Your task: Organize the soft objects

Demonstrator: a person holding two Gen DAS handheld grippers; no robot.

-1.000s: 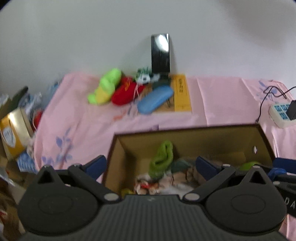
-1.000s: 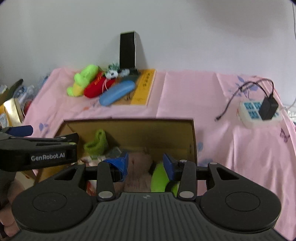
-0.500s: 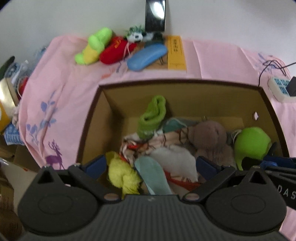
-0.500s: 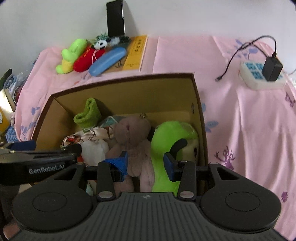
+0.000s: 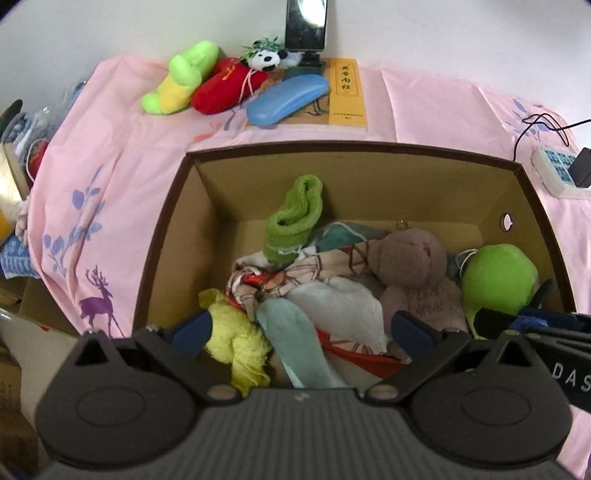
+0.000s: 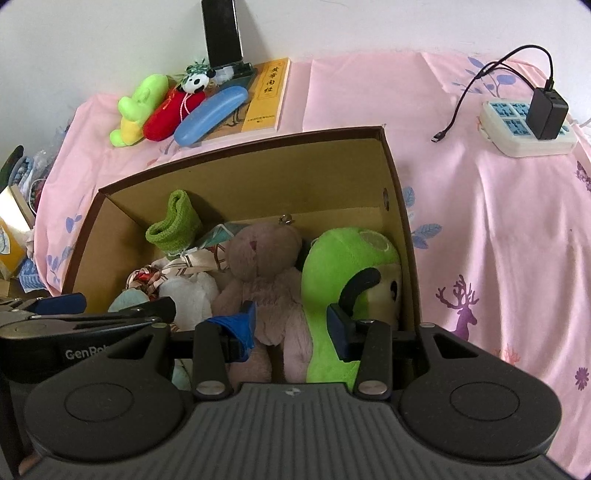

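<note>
A cardboard box (image 5: 369,173) (image 6: 258,162) on the pink cloth holds soft things: a green sock (image 5: 295,218), a patterned cloth (image 5: 295,277), a white towel (image 5: 336,306), a yellow cloth (image 5: 232,339), a pale blue sock (image 5: 299,343), a brown teddy (image 6: 266,266) and a green plush (image 6: 343,258). My left gripper (image 5: 301,328) is open above the box's near side, over the socks. My right gripper (image 6: 291,325) is open above the teddy and the green plush, empty. More plush toys lie behind the box: green-yellow (image 5: 181,77), red (image 5: 225,88), panda (image 5: 264,57).
A blue glasses case (image 5: 286,99) and a yellow book (image 5: 345,96) lie behind the box. A dark phone (image 5: 306,24) leans on the wall. A power strip with charger and cable (image 6: 528,125) sits at right. Clutter lies off the table's left edge (image 5: 18,155).
Both grippers rose and tilted down over the box, so its contents came into full view. Both stayed open and empty.
</note>
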